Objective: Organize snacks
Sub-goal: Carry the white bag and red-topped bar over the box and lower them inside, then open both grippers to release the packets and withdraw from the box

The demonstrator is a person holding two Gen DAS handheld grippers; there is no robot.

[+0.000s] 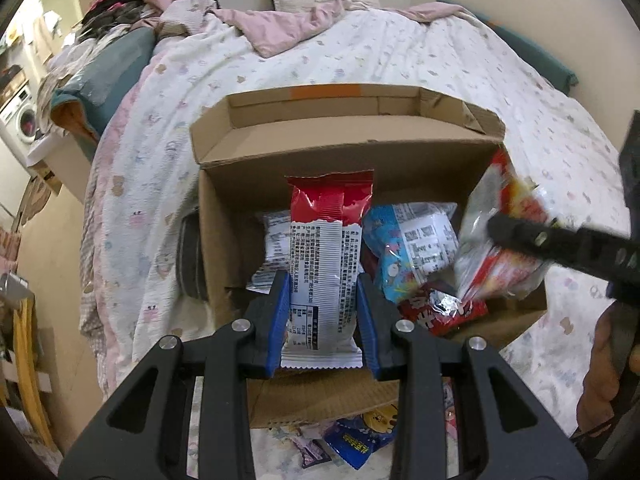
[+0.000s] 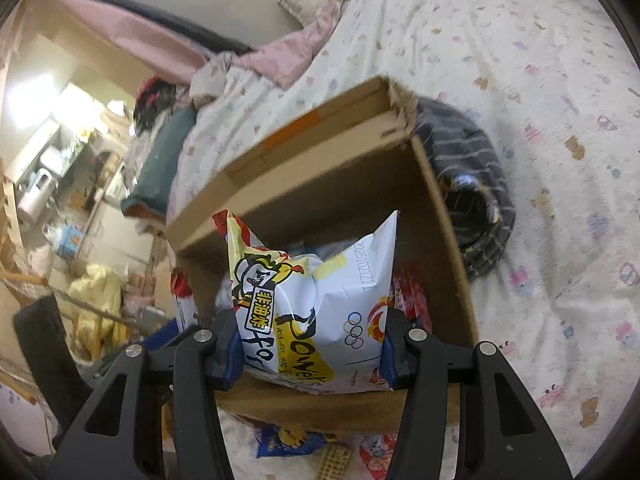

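Bed w/ a printed quilt (image 1: 420, 52) fills the bg; open cardboard box (image 1: 344, 130) sits on it, straight ahead of both my tools. My left gripper (image 1: 322, 316) pinches a red-and-white snack pack (image 1: 326, 256) over the box's near-left. My right gripper (image 2: 310, 344) clamps a puffy white-and-yellow bag (image 2: 320, 292) over its right side. Step: dropping both in. Next, I reckon: lower, spread jaws, avoid crushing packs below.

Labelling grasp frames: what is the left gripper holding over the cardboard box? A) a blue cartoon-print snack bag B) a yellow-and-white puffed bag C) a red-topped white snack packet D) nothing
C: the left gripper has its blue pads pressed on both sides of the red-topped white snack packet, above the open brown cardboard box.
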